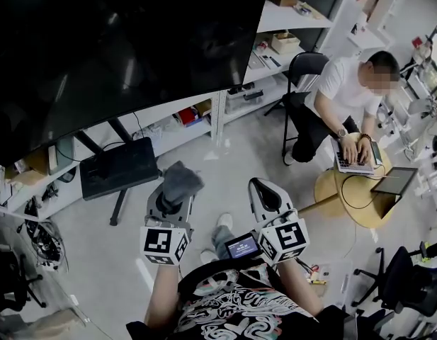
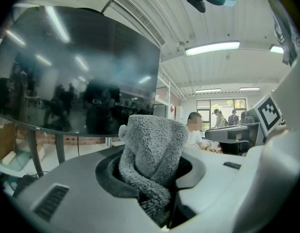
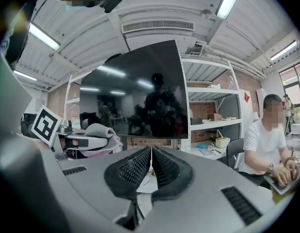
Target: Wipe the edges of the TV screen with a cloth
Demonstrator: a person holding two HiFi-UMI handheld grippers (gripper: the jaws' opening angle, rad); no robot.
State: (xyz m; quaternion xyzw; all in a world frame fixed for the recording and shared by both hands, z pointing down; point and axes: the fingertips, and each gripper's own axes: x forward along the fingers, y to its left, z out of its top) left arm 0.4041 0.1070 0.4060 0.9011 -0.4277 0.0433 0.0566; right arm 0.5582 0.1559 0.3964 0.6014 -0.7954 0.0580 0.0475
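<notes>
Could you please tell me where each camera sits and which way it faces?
Head view: on the person's head, facing steeply down over TV, left gripper with cloth, right gripper; forearms, shirt show.
Left gripper view: on the left gripper, facing the TV along jaws shut on the cloth; right gripper's cube at right.
Right gripper view: on the right gripper, facing the TV along shut, empty jaws; left gripper at left.
Shared: all three show the TV.

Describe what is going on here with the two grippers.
A person faces a dark TV screen, a gripper in each hand. The left gripper is shut on a grey cloth; the right gripper is shut, empty. The cloth is apart from the screen, so wiping is not under way. Nearby, a seated person types on a laptop.
</notes>
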